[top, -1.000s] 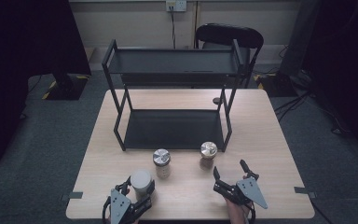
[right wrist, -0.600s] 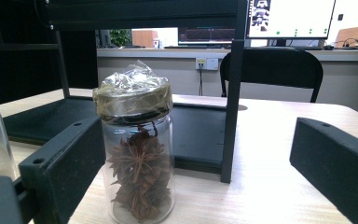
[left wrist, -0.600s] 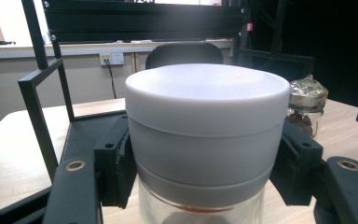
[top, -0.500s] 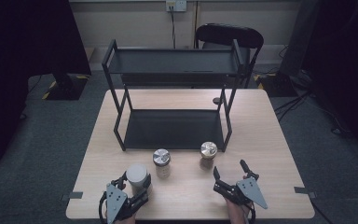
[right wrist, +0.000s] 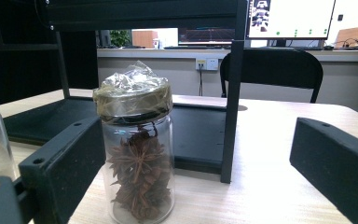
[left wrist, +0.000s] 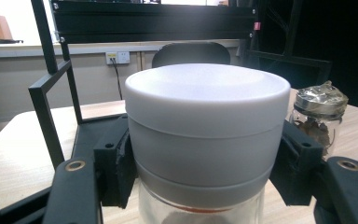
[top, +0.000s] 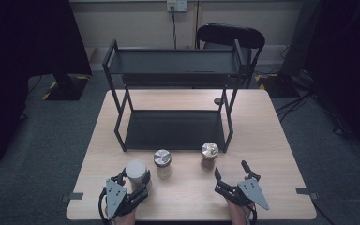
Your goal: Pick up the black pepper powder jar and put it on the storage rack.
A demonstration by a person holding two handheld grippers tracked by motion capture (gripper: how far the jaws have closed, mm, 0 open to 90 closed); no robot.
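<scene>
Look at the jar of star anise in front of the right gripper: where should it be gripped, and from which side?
Grip the star anise jar on its straight glass wall, below the foil-covered lid, which is crinkled and uneven. Come level from the near table edge: it stands upright, the right gripper already faces it open, and the rack post stands close behind.

High view looks down; both gripper views face the rack (top: pixel 173 93) closely.

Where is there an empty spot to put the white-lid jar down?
Both shelves of the black rack look bare, and so does the table right of it. It's crowded along the rack's front, where two jars stand beside the white-lid jar.
</scene>
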